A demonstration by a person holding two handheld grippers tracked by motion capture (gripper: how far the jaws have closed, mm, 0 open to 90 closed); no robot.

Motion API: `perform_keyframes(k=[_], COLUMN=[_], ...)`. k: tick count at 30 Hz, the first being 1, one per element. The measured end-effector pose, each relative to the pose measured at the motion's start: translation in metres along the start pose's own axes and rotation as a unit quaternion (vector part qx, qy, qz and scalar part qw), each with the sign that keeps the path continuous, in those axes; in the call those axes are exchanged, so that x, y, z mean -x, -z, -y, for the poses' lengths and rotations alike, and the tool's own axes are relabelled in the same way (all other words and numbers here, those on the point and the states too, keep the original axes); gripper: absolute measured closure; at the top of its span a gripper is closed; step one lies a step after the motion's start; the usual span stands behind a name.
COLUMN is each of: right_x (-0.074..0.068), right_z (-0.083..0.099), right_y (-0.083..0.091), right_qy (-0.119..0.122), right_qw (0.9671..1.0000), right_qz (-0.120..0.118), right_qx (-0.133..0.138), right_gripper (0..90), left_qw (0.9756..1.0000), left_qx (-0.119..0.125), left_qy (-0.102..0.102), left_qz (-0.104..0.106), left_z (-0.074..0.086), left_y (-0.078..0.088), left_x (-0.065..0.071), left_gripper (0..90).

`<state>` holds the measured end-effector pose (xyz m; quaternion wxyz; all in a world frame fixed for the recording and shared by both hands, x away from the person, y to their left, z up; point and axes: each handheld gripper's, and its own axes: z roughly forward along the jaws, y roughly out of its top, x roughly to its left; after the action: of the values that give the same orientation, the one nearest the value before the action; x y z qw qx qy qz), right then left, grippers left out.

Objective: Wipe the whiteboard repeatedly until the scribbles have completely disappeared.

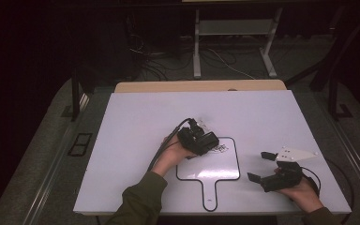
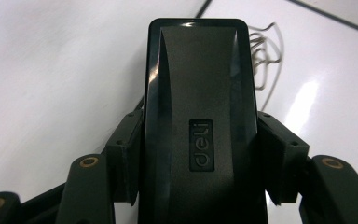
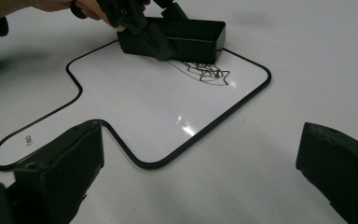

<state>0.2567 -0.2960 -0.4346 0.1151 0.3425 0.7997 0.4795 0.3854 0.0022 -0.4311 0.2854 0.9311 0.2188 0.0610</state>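
Note:
A black block eraser (image 2: 198, 116) marked "deli" sits between the jaws of my left gripper (image 2: 198, 161), which is shut on its two long sides. In the high view that gripper (image 1: 200, 139) holds the eraser (image 1: 207, 141) flat at the upper left corner of a small paddle-shaped whiteboard (image 1: 215, 171). A dark scribble (image 3: 205, 71) lies on the board just beside the eraser (image 3: 191, 39). My right gripper (image 1: 258, 166) rests to the right of the board, open with nothing between its jaws.
The whiteboard lies on a large white tabletop (image 1: 136, 122). A wooden edge (image 1: 197, 86) runs along its far side. Beyond it are desk legs and cables on the floor (image 1: 215, 61).

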Motion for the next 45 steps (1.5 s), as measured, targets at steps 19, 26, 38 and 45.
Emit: perform_keyframes(k=[19, 26, 38, 45], right_x=[0.000, 0.000, 0.000, -0.001], right_z=[0.000, 0.000, 0.000, 0.000], right_y=[0.000, 0.000, 0.000, 0.000], right_qy=[0.000, 0.001, 0.001, 0.002], right_qw=[1.0000, 1.0000, 1.0000, 1.0000], right_qz=[-0.001, 0.000, -0.001, -0.001], right_qx=[0.000, 0.000, 0.000, 0.000], right_gripper=[0.0, 0.0, 0.0, 0.0], left_qw=[0.9996, 0.9992, 0.9996, 0.9981], left_qx=[-0.011, -0.013, -0.004, -0.009], left_qy=[-0.023, -0.038, -0.028, -0.060], left_qz=[-0.012, 0.010, -0.010, 0.010], left_z=[-0.016, -0.022, -0.025, -0.032], left_y=[-0.009, -0.013, -0.017, -0.020], left_x=[0.002, 0.014, 0.005, 0.024], left_gripper=[39.1, 39.1, 39.1, 39.1])
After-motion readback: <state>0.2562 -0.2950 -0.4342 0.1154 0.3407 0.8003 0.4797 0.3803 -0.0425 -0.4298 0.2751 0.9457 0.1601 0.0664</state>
